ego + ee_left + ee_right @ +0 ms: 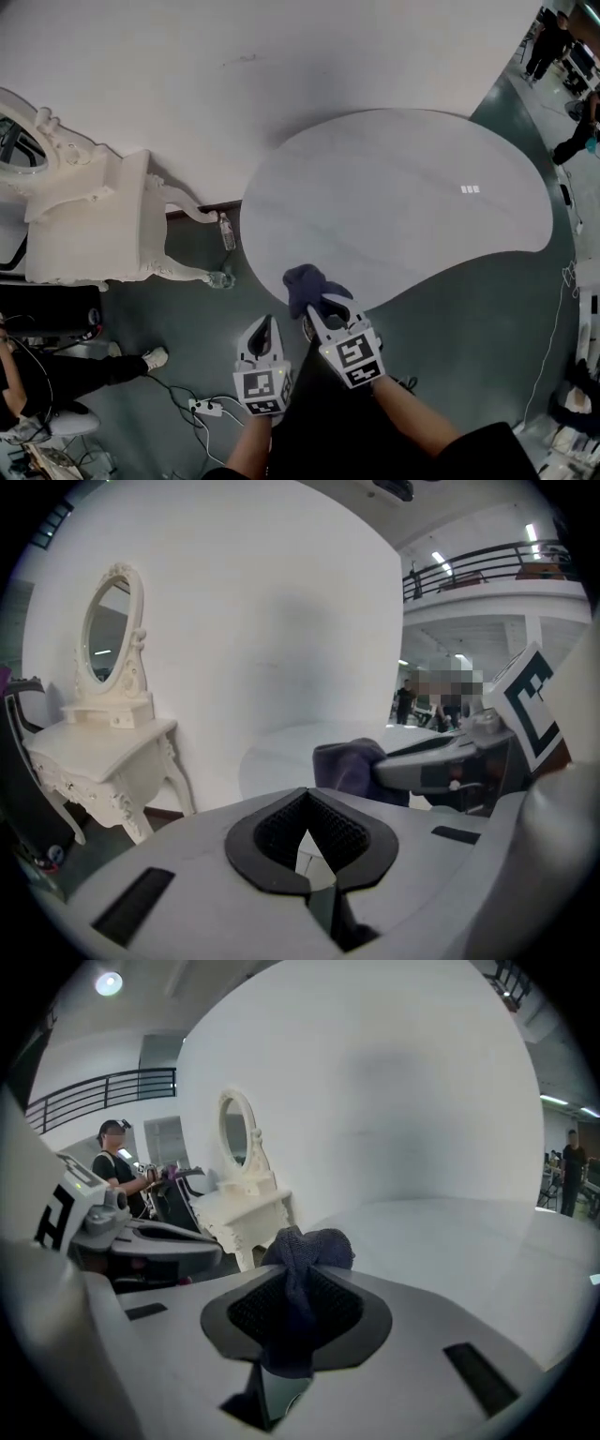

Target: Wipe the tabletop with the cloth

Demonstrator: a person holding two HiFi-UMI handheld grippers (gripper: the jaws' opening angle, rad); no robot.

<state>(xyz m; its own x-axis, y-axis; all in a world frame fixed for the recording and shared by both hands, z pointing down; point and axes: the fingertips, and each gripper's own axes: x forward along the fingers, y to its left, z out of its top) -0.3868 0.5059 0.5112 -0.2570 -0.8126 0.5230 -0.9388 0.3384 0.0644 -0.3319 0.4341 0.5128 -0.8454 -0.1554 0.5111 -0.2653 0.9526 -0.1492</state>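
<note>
**Item 1. Cloth** (302, 281): dark blue and bunched. It sits at the counter's (403, 187) near edge, just over the rim. Whether it touches the surface cannot be told from here.

**Item 2. Right tool** (317, 311): jaws clamped on the cloth, pinching it mid-fold. A knot of fabric stands above the pads and a tail hangs below them. The forearm reaches forward from the person's body toward the counter's near rim, with the tool pointing over the counter and its marker cube facing up.

**Item 3. Left tool** (264, 328): jaws drawn together with nothing between them. It is held off the counter, just outside the near rim and close beside the right tool. It points the same way and looks idle.

**Item 4. Dressing table** (84, 225): white, with an oval mirror. It stands well clear of the counter's left side.

**Handling note (judgement):** wiping looks barely begun.
- Lower the cloth until the bunched end lies flat on the counter.
- Press lightly, so the fabric rather than the jaw tips meets the surface.
- Sweep in overlapping passes from the near rim toward the far rim.
- Hold the grip firm so the tail does not slip free.
</note>
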